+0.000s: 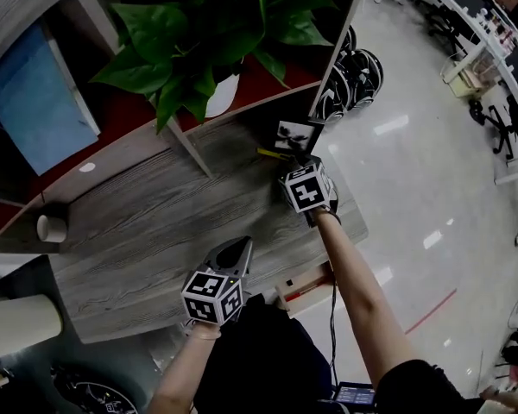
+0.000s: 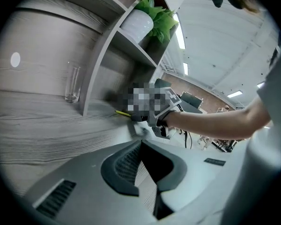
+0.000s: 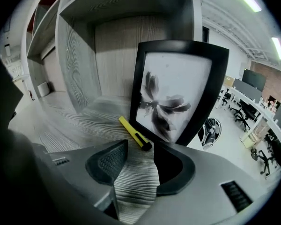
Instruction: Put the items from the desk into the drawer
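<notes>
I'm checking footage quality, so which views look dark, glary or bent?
Head view: desk dim, bright glare streaks on the floor. Left gripper view: fisheye curves the shelf, corners black. Right gripper view: picture frame bulges outward, yellow pen is sharp, corners black.

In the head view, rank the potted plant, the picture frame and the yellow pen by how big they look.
1. potted plant, by far the largest; its leaves spread across the shelf.
2. picture frame, much smaller.
3. yellow pen, a thin sliver beside the frame.
</notes>
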Available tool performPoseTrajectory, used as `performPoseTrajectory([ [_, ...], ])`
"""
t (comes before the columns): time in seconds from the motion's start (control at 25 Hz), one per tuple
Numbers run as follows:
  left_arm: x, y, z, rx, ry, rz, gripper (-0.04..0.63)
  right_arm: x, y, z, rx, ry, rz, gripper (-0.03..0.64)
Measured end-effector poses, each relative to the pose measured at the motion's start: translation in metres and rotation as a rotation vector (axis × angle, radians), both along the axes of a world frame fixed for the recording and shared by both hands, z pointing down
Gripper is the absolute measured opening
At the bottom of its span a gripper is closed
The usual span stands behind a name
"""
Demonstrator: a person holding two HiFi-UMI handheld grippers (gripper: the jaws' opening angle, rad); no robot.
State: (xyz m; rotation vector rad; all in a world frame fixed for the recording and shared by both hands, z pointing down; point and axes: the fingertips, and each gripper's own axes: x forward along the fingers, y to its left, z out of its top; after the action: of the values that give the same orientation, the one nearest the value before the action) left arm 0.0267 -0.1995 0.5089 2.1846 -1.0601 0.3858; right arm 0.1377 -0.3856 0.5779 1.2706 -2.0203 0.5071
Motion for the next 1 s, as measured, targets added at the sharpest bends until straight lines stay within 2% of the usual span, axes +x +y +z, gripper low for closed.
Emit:
performPoseTrajectory([
  [0.28,-0.005,-0.011,-0.001,-0.004,0.006,-0.013,0.028,-0.002,-0.009,0.003,-0.063,0.022,-0.005,0.156],
  [0.48,-0.004,-0.016,-0.002,-0.003,0.015,-0.013,0.028,-0.006,-0.004,0.008,-0.138,0.004,-0.017,0.117],
  [0.64,-0.004,-0.017,-0.002,-0.006,0.021,-0.015,0.028,-0.012,-0.004,0.004,-0.134,0.054,-0.077,0.071],
  [1.0,-0.007,-0.014,-0.002,-0.007,0.025,-0.028,0.028,-0.022,0.004,0.004,-0.1,0.097,-0.175,0.063],
])
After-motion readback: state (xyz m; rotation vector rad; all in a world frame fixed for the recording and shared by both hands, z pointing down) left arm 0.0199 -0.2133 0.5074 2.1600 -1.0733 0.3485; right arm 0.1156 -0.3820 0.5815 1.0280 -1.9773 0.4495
